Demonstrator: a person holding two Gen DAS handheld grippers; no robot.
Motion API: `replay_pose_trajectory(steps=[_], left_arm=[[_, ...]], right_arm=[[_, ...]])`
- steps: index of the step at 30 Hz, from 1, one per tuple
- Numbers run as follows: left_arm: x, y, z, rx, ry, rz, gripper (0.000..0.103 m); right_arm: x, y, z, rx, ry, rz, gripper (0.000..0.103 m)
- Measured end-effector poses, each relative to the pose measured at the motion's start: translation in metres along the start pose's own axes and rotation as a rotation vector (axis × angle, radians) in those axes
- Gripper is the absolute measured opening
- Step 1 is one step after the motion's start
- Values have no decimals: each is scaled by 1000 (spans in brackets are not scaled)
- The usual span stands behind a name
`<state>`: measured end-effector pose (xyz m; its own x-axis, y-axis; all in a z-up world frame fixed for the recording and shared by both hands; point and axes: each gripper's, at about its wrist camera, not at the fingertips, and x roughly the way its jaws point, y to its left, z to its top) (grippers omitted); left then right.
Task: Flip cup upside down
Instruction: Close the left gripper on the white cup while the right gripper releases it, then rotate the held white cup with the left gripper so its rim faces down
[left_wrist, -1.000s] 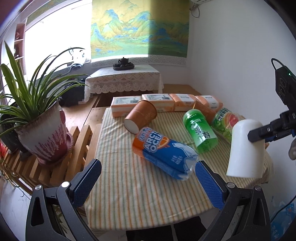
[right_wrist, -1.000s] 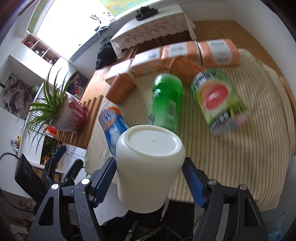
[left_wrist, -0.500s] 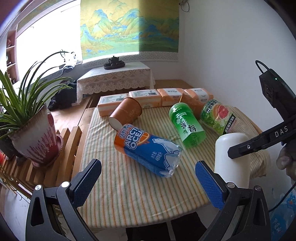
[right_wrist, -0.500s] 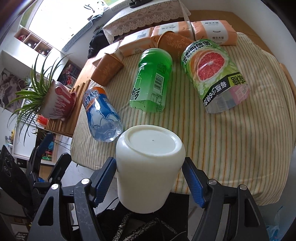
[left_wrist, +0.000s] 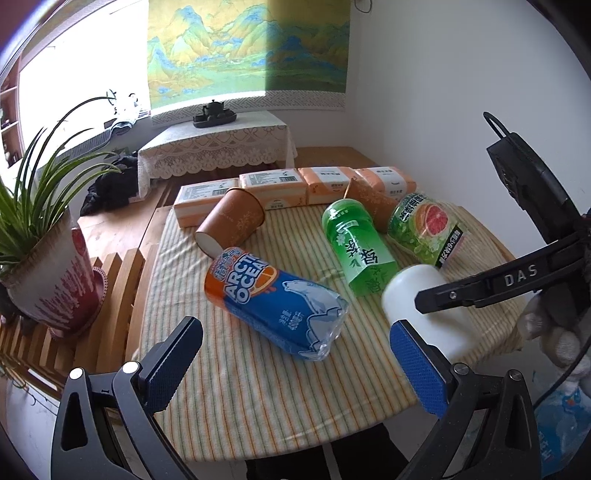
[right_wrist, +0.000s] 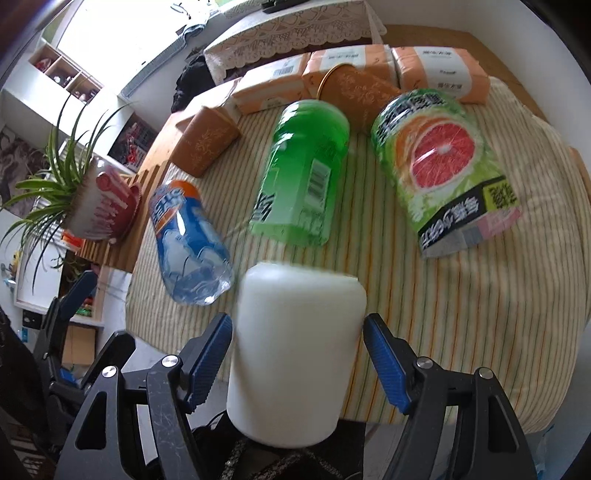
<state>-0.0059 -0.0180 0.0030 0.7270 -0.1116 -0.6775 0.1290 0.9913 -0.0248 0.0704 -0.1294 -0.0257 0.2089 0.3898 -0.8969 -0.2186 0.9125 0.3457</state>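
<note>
White cup (right_wrist: 295, 362): smooth matt plastic. Gripper pads (left_wrist: 417, 369): blue, textured rubbery. Tablecloth (left_wrist: 258, 387): striped woven cloth. Blue bottle (left_wrist: 277, 306): clear glossy plastic, crinkled. Brown cups (left_wrist: 231, 225): matt paper. Bench (left_wrist: 122, 288): slatted wood.

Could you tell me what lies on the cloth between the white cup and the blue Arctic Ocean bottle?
Nothing: in the left wrist view only bare striped cloth separates the white cup, held in the right claw, from the blue bottle.
</note>
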Motion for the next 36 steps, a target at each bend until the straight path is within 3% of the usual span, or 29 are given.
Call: replay_pose_trajectory(steps=[10, 14, 20, 24, 31, 36], left_arm=[[15, -22, 17, 22, 81, -69, 103], [26, -38, 25, 32, 126, -102, 103], [50, -75, 48, 70, 217, -142, 103], [69, -98, 58, 60, 287, -174, 103], [105, -109, 63, -26, 437, -169, 100], [116, -110, 61, -72, 461, -129, 97]], right_arm=[[-33, -21, -5, 22, -160, 33, 70], [-49, -36, -27, 28, -276, -52, 70], [-73, -64, -65, 90, -413, -86, 70], [-86, -78, -92, 98, -497, -217, 70], [-99, -99, -114, 102, -545, -283, 70], [-103, -104, -120, 96, -563, -280, 70]])
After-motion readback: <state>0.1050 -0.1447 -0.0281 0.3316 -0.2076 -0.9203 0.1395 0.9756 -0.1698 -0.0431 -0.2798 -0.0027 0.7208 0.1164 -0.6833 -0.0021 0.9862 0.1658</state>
